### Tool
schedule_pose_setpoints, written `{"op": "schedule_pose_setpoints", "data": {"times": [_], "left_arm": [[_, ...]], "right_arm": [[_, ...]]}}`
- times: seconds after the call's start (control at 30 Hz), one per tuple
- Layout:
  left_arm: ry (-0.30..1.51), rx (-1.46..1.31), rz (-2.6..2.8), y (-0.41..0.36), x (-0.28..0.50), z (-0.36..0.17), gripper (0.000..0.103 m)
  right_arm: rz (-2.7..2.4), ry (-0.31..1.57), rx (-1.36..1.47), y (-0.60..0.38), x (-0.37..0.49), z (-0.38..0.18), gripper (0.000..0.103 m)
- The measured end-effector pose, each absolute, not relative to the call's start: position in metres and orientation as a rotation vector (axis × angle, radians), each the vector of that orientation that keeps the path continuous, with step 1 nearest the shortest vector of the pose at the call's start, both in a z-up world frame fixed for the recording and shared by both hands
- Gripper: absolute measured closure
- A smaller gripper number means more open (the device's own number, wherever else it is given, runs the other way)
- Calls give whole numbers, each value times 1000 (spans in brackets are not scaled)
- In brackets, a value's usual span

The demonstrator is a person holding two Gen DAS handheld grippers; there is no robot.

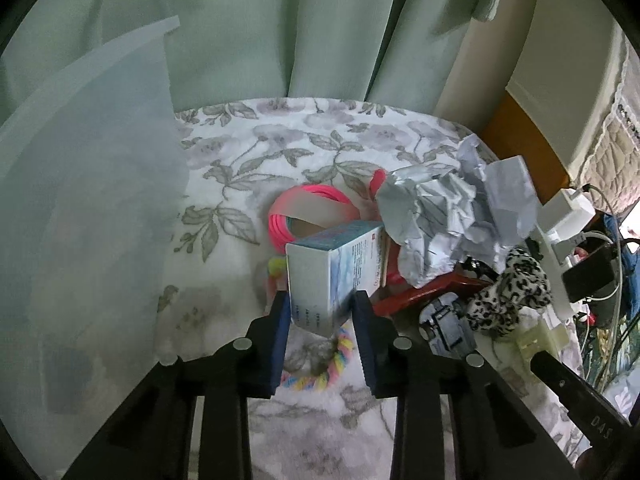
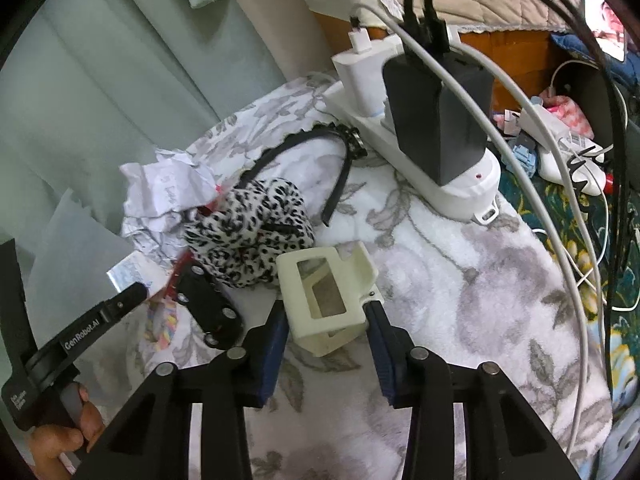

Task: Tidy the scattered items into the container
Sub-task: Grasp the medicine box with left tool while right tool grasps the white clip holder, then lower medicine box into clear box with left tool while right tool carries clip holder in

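My left gripper (image 1: 322, 308) is shut on a blue-and-white carton box (image 1: 332, 264), its blue pads pressing both sides of the box's near end. A translucent plastic container (image 1: 80, 168) stands close on the left. In the right wrist view my right gripper (image 2: 326, 311) is shut on a cream plastic frame (image 2: 320, 280), which sits tilted between the pads on the floral cloth. Scattered around lie crumpled paper (image 1: 448, 216), a pink coil (image 1: 308, 200), a leopard-print scrunchie (image 2: 252, 232), a dark toy car (image 2: 212, 308) and a pastel rope ring (image 1: 320, 364).
A white power strip (image 2: 420, 160) with a black adapter (image 2: 436, 116), white chargers and trailing cables lies at the cloth's right edge. A black headband (image 2: 304, 148) lies behind the scrunchie. A green curtain (image 1: 280, 20) hangs behind. A hand (image 2: 60, 436) holds the left gripper's handle.
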State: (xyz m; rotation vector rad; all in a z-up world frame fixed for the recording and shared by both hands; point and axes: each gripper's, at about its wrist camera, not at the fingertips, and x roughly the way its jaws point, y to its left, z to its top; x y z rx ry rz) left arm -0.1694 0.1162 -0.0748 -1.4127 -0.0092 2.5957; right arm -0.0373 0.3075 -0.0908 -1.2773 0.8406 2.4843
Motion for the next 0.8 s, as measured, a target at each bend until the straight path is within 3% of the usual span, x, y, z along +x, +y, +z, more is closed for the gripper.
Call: {"op": "schedule_pose_setpoints", "data": {"times": [0.8], "left_arm": [[-125,-1137,2660,92,-96,19,72]], "right_arm": [[2682,738,-1063,271,-1,18,61]]}}
